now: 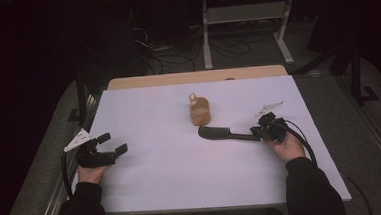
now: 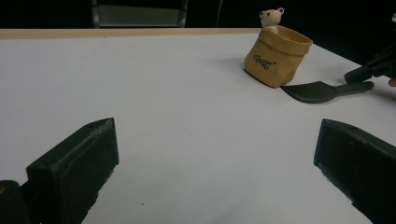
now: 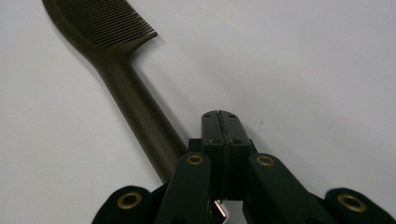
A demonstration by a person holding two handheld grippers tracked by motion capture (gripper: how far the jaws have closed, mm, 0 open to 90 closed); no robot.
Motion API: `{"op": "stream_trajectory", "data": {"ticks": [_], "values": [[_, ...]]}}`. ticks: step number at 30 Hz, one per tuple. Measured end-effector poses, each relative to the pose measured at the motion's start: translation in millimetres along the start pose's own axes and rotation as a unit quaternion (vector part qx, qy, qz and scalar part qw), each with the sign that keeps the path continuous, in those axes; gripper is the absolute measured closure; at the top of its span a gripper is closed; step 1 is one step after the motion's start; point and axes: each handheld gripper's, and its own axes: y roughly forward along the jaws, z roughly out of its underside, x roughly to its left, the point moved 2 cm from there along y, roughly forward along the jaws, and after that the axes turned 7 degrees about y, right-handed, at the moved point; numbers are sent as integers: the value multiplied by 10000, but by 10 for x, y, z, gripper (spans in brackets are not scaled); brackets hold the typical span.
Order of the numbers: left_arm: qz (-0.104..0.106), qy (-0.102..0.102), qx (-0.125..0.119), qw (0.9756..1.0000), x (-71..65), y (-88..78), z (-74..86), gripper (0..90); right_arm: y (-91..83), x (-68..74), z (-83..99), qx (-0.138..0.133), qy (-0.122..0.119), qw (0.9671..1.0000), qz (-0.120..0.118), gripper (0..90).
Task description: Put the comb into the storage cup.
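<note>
A: High view first. White table (image 1: pixel 183 178), person seated at the near edge, both forearms in dark sleeves. The left gripper (image 1: pixel 101 152) sits near the left edge of the table, jaws spread wide with nothing between them.

B: And the other hand?

A: The right gripper (image 1: pixel 266 131) is toward the right side, resting at the handle end of a dark comb (image 1: pixel 220 133). The comb lies flat on the table, toothed head pointing left, just in front of a small tan pouch (image 1: pixel 200 112) with a little bear figure (image 1: pixel 193 98) at its rim. Pouch stands upright near the table's middle.

B: Left gripper view?

A: Two black jaws well apart at the bottom corners, bare white surface between them. Farther off: the pouch (image 2: pixel 278 58), the bear (image 2: pixel 271 17) peeking over its edge, and the comb's head (image 2: pixel 312 91) just beside the pouch's base. Touching or not, I cannot tell.

B: Right gripper view?

A: Jaws pressed flat together, pad against pad, nothing caught between them. The comb (image 3: pixel 133 100) lies just left of the closed jaws, its handle running down beside them and under the gripper's body; fine teeth at top left. So it is closed, beside the handle and not around it.
</note>
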Motion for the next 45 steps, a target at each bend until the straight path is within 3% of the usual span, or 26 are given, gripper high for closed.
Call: {"op": "stream_trajectory", "data": {"ticks": [15,25,34,45], "values": [[18,-10,-30,10000,-3,2,-4,0,-69,71,93,111,-4,9999,-49,889],[13,13,10,10000,-5,8,-2,0,-150,190,155,163,-139,9997,-102,888],[10,30,37,10000,-5,17,1,0,-389,307,178,20,-282,9992,-269,878],[2,25,67,10000,-9,27,4,0,-607,250,164,-172,-189,9990,-377,807]]}}
